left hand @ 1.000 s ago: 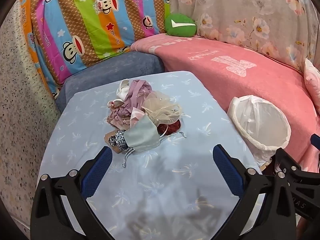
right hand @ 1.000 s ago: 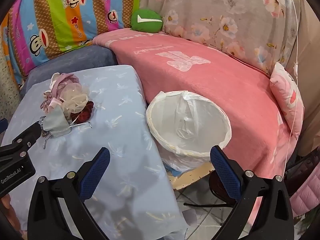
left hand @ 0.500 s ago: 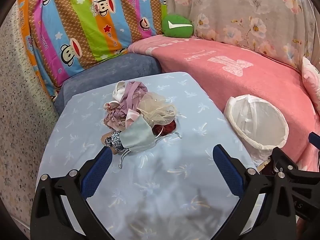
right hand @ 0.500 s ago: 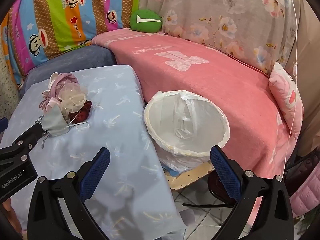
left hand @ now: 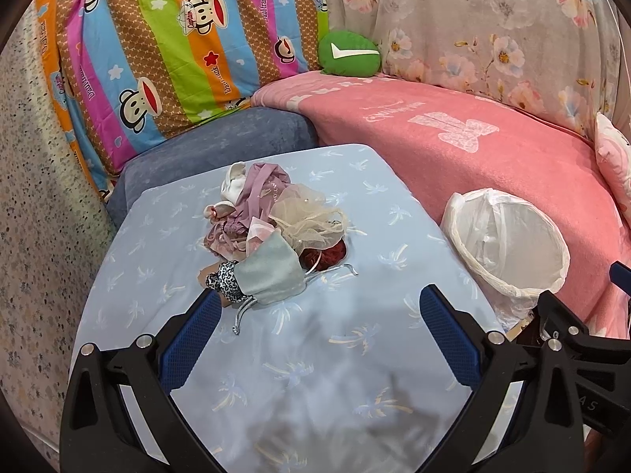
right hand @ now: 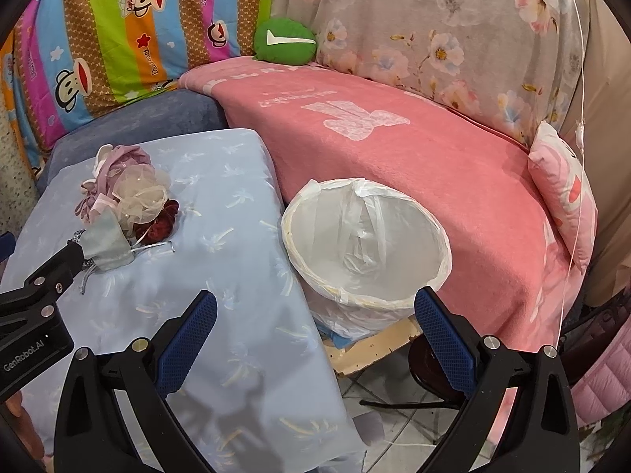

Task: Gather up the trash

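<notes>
Left wrist view: one trash pile [left hand: 272,236] at 12 o'clock on the blue table [left hand: 315,354], one lined bin [left hand: 508,244] at 3 o'clock.
Pile is crumpled mauve, cream and grey-green scraps; left gripper [left hand: 315,315] and right gripper [right hand: 315,315] both gape empty, the left now nearer the pile.

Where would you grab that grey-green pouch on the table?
Pinch the pouch across its gathered neck beside the leopard-print scrunchie, coming from the near side with the left gripper. That narrow end faces the open fingers; the wide body leans against the pile.
</notes>
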`<state>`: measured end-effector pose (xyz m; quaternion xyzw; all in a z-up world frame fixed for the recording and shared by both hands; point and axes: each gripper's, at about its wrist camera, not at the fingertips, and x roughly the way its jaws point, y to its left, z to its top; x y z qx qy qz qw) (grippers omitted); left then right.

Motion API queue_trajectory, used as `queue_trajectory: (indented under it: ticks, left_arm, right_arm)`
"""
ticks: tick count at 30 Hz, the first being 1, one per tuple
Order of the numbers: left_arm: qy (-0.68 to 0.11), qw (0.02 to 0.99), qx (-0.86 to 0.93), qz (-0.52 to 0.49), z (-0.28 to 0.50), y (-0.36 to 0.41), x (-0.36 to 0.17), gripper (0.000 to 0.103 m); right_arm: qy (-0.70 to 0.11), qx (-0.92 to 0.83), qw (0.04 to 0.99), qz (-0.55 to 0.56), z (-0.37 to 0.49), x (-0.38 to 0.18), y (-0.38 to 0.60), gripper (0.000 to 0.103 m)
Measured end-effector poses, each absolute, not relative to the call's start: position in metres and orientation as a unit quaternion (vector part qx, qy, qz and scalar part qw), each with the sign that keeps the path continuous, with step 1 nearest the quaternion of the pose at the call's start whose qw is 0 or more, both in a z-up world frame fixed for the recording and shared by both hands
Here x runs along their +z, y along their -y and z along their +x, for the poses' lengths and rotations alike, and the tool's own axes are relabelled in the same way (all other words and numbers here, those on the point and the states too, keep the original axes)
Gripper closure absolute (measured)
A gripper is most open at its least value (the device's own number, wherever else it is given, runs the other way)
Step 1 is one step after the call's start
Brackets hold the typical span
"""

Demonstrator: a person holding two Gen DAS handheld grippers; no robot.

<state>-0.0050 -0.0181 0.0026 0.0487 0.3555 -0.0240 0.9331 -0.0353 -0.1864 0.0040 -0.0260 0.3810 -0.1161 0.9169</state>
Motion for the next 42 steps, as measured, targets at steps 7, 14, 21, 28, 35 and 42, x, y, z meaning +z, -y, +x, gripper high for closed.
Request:
queue_trajectory:
  ticks: [7, 14, 21, 28, 35, 42]
  left_arm:
    - [-0.359, 0.932, -0.021, 0.049, -0.002, 0.019, 0.004, 0.007]
    - [-0.359, 0.932, -0.022, 0.050, -0.001, 0.018, 0.001, 0.007]
    - [-0.360, 0.931, -0.022, 0.048, 0.001, 0.018, -0.001, 0.007]
    - [-0.363, 0.930, -0.023, 0.049, 0.002, 0.019, -0.001, 0.007]
    - [-0.362, 0.930, -0.022, 0.050, 0.004, 0.020, -0.001, 0.007]
    - [-0.362, 0.931, -0.023, 0.050, 0.007, 0.021, 0.001, 0.007]
  right_arm:
    - [-0.376, -0.118, 0.919, -0.022, -0.035, 0.007, 0.187, 0.006]
    - [-0.374, -0.117, 0.920, -0.017, -0.035, 0.008, 0.188, 0.006]
    - [-0.370, -0.122, 0.921, -0.016, -0.032, 0.009, 0.191, 0.006]
    - [-0.370, -0.122, 0.921, -0.017, -0.032, 0.009, 0.191, 0.006]
    - [-0.371, -0.122, 0.920, -0.015, -0.031, 0.009, 0.191, 0.006]
    - [-0.372, -0.125, 0.920, -0.016, -0.027, 0.009, 0.192, 0.006]
